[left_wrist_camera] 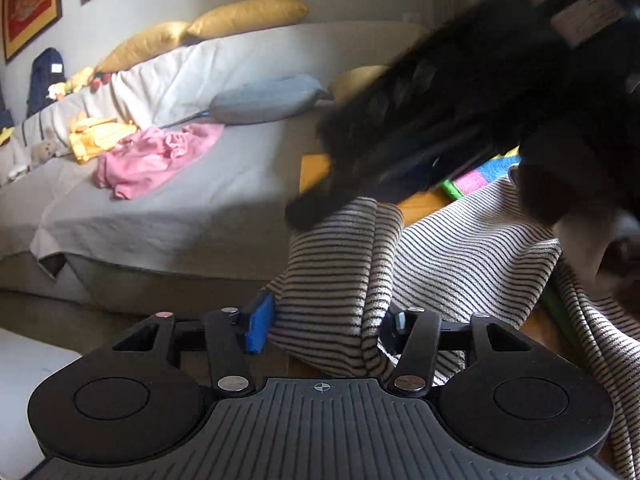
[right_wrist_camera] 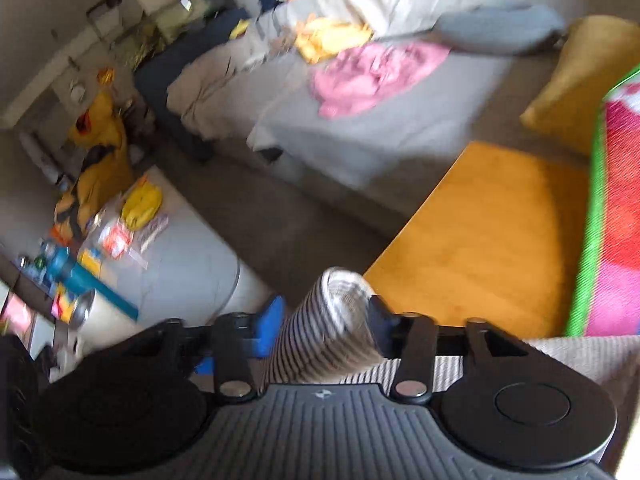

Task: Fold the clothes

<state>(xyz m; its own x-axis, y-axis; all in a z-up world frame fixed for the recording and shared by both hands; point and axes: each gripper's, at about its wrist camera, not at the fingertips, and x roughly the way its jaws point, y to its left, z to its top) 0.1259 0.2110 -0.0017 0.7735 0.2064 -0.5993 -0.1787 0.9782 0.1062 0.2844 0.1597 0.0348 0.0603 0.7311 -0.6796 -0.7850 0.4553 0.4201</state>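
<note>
A cream garment with thin dark stripes (left_wrist_camera: 460, 248) hangs lifted above a wooden table (right_wrist_camera: 492, 232). My left gripper (left_wrist_camera: 326, 326) is shut on a bunched fold of it, blue pad (left_wrist_camera: 260, 328) against the cloth. Above it in the left wrist view, a dark blurred shape, the right gripper (left_wrist_camera: 420, 140), reaches across and meets the cloth's upper edge. In the right wrist view my right gripper (right_wrist_camera: 326, 328) is shut on a rolled edge of the striped garment (right_wrist_camera: 328, 328), held over the table's near corner.
A grey-covered sofa (left_wrist_camera: 192, 184) behind holds a pink garment (left_wrist_camera: 156, 156), a yellow garment (left_wrist_camera: 96, 136), a grey-blue cushion (left_wrist_camera: 268, 100) and yellow pillows (left_wrist_camera: 248, 16). A bright multicoloured mat (right_wrist_camera: 616, 208) lies on the table's right. A cluttered low white table (right_wrist_camera: 172, 248) stands left.
</note>
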